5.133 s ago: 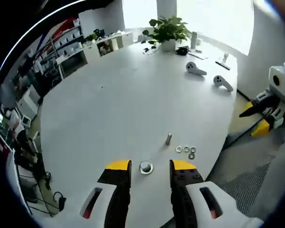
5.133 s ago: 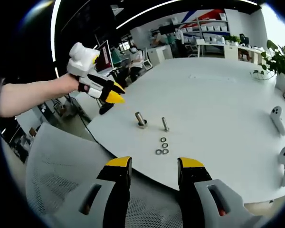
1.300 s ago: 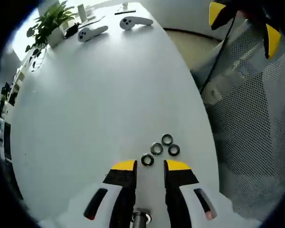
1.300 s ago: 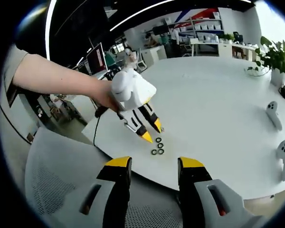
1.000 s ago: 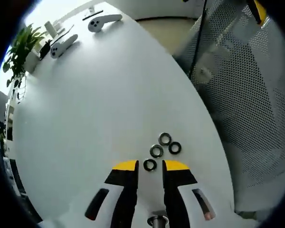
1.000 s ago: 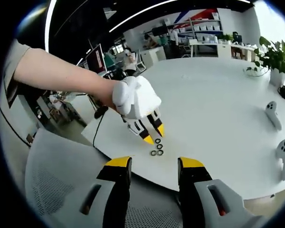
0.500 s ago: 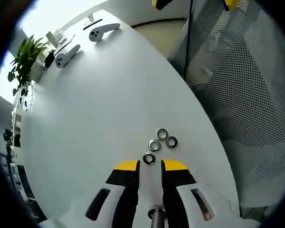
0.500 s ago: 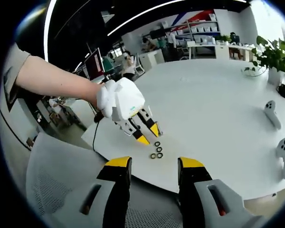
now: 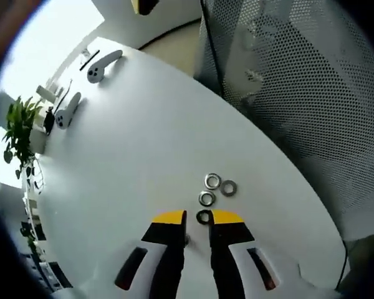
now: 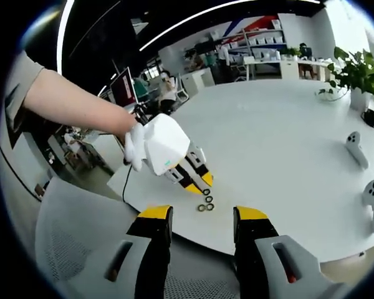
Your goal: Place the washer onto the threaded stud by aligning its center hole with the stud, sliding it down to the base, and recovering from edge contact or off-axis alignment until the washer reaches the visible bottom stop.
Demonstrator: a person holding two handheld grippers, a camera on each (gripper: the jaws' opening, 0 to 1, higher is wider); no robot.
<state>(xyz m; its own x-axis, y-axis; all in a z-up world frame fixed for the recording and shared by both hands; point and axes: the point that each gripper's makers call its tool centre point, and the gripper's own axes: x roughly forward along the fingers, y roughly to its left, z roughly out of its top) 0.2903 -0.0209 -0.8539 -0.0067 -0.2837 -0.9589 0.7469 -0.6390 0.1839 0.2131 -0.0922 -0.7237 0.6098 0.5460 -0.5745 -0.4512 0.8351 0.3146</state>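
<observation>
Several small steel washers lie in a cluster near the white table's [image 9: 131,156] edge. One washer [image 9: 204,217] sits flat between the yellow tips of my left gripper [image 9: 198,217], against the right tip; the jaws stand close together with a little gap left. Three other washers [image 9: 212,181] lie just beyond. In the right gripper view, the left gripper [image 10: 201,182] points down at the washers [image 10: 208,200], held by a person's hand. My right gripper [image 10: 202,215] hangs open and empty over the near table edge, short of the washers.
Two white controllers [image 9: 105,62] and a potted plant [image 9: 22,124] lie at the far side; in the right gripper view the controllers [image 10: 355,148] are at the right. A grey mesh chair [image 9: 299,93] stands by the table edge, and the chair [image 10: 68,249] is also below the right gripper.
The left gripper has tilted down and moved forward over the washers, so the nearest washer now sits between its tips. Its jaws have narrowed slightly. The right gripper has stayed put.
</observation>
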